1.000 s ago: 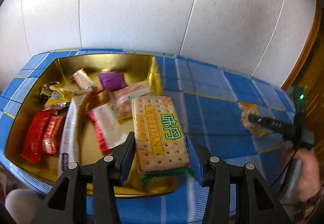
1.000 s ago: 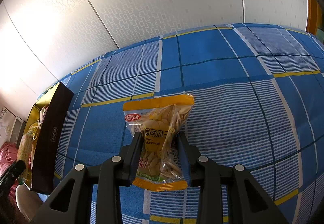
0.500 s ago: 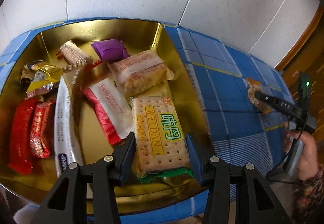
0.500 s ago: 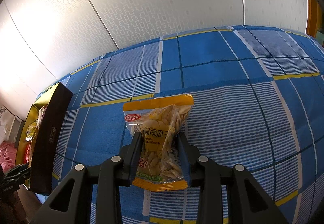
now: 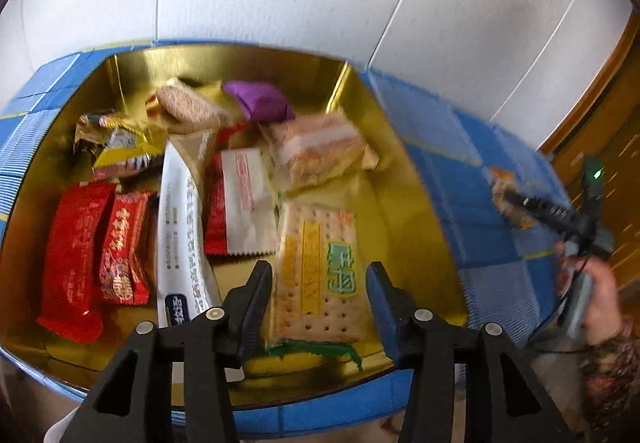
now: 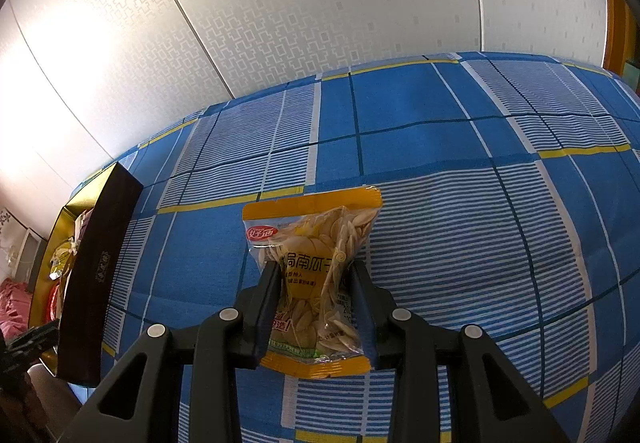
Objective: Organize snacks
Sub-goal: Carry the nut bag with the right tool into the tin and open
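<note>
A cracker pack with yellow and green print sits between the fingers of my left gripper, which is shut on it. It hangs low over the near right part of the open gold tin box; the picture is blurred. My right gripper is shut on a yellow bag of pumpkin seeds, just above the blue checked cloth. The left wrist view also shows that right gripper with a person's hand behind it, to the right of the box.
Several snacks lie in the box: red packets, a long white packet, a red-and-white packet, a purple one, a pink wafer pack. The box's dark outer wall stands left of the seed bag. White wall behind.
My left gripper has carried the cracker pack from the box's right rim to over its inside and lower, tilting down. The right gripper and seed bag have not moved.
</note>
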Tool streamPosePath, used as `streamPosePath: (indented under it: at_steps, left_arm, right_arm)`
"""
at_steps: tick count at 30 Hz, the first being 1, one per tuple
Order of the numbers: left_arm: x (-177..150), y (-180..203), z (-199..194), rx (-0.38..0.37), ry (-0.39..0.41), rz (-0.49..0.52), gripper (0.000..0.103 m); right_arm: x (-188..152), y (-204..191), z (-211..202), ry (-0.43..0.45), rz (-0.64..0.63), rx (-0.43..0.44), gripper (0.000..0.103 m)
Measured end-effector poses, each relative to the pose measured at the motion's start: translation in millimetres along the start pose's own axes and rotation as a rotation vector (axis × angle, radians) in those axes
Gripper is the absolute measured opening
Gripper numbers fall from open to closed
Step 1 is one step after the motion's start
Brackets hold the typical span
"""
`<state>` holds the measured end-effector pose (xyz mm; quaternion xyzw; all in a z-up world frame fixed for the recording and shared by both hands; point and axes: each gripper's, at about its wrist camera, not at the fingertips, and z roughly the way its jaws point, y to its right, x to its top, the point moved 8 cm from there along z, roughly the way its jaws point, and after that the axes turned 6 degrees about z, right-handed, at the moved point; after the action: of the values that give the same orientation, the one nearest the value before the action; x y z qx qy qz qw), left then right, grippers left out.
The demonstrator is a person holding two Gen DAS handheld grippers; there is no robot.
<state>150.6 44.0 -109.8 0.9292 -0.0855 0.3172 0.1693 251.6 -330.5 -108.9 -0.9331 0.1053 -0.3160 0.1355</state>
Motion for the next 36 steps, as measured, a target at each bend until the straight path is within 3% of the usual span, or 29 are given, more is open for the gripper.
streamPosePath:
  at_steps: [8, 11, 13, 16, 24, 31, 36]
  left_arm:
    - [13.7, -12.2, -21.6, 0.023, 0.133, 0.018, 0.051]
    - [22.9, -15.5, -26.3, 0.068, 0.186, 0.032, 0.053]
    - [26.9, -17.4, -30.5, 0.122, 0.228, 0.051, 0.067]
    - [27.1, -21.6, -38.2, 0.146, 0.269, 0.046, 0.075]
    - [25.0, -43.1, -46.8, 0.227, 0.301, -0.030, 0.083]
    - [30.0, -46.2, -54.8, 0.304, 0.339, -0.003, 0.096]
    - [29.1, -52.9, -54.8, 0.328, 0.326, -0.017, 0.097]
  right_arm:
    - [0.1, -3.9, -1.2, 0.024, 0.008, 0.004, 0.033]
    - [-0.5, -14.1, -4.0, 0.042, 0.004, 0.033, 0.033]
    - [-1.7, -23.1, -4.9, 0.052, -0.007, 0.052, 0.033]
    - [-6.7, -38.6, -8.0, 0.075, -0.034, 0.072, 0.033]
    - [-28.6, -92.2, -21.7, 0.118, -0.141, 0.164, 0.033]
    - [-46.5, -154.1, -36.9, 0.106, -0.239, 0.251, 0.033]
    - [-53.8, -199.6, -46.3, 0.101, -0.319, 0.280, 0.033]
